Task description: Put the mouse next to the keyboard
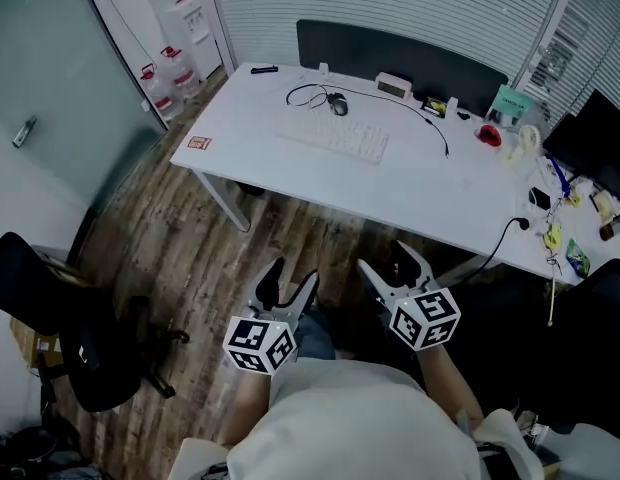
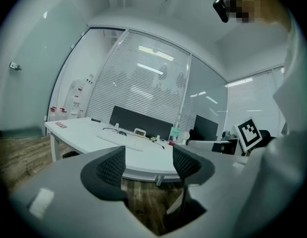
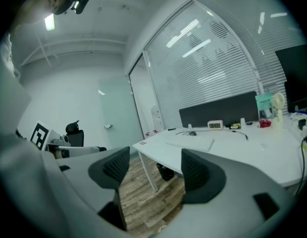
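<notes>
Standing back from the counter point(image 1: 252, 118), the person carries both tools low in front of the body, well short of anything to grasp, which suits a moment when the reach has not begun. The left hand-held gripper point(image 1: 288, 286) has its jaws spread wide, and its own view shows only wooden floor point(image 1: 190, 238) and the distant counter edge between the ribbed pads. The right hand-held gripper point(image 1: 393, 268) is likewise wide open and empty, pointed toward the counter's near corner. Spread jaws make sense here, since either tool would be ready to close round a small object once it arrives. The mouse point(image 1: 337, 105), dark and small, sits on the counter at 12 o'clock from the white keyboard point(image 1: 335, 136), just beyond its far edge, with its thin cable point(image 1: 306, 92) looping off toward 9 o'clock. That spot is behind the keyboard, not at its side, so the task looks not yet started. A likely plan is to step closer and bring the mouse round to the keyboard's 3 o'clock end, where bare counter shows; the looped cable may drag and wants some slack. An office chair point(image 1: 90, 343) stands at 8 o'clock in the head view, clear of the path forward.
</notes>
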The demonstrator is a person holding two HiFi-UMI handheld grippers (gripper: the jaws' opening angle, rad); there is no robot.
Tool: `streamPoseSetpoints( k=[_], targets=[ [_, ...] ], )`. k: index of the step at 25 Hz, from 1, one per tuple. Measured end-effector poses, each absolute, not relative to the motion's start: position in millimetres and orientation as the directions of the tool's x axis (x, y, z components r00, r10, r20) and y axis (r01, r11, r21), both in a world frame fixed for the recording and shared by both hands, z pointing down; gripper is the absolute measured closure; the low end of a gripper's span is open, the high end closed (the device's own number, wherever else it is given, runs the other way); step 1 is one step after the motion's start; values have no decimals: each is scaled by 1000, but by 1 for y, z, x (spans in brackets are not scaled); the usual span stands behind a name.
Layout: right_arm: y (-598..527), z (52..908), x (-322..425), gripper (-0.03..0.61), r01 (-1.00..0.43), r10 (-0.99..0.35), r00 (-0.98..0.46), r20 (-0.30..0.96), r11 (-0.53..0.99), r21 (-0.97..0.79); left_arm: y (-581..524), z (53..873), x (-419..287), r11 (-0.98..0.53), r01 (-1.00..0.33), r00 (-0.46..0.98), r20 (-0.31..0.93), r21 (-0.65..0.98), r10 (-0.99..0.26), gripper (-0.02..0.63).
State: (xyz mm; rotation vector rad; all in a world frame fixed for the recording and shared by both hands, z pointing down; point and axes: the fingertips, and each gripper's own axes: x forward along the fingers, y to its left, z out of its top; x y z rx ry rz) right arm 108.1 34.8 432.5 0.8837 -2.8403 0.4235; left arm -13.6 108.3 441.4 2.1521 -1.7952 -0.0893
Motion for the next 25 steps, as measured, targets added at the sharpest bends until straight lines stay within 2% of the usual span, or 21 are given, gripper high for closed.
streamPoseSetpoints(
  k=[15, 25],
  targets=[
    [-99, 419, 4, 268, -641, -602, -767, 222, 736, -216, -32, 433, -117, -235, -927, 294, 175, 293, -940, 330],
    [-162, 427, -34, 272, -699, -659, -715, 234, 683, -212, -97, 443, -164, -287, -908, 353, 191, 305, -916, 330]
  ],
)
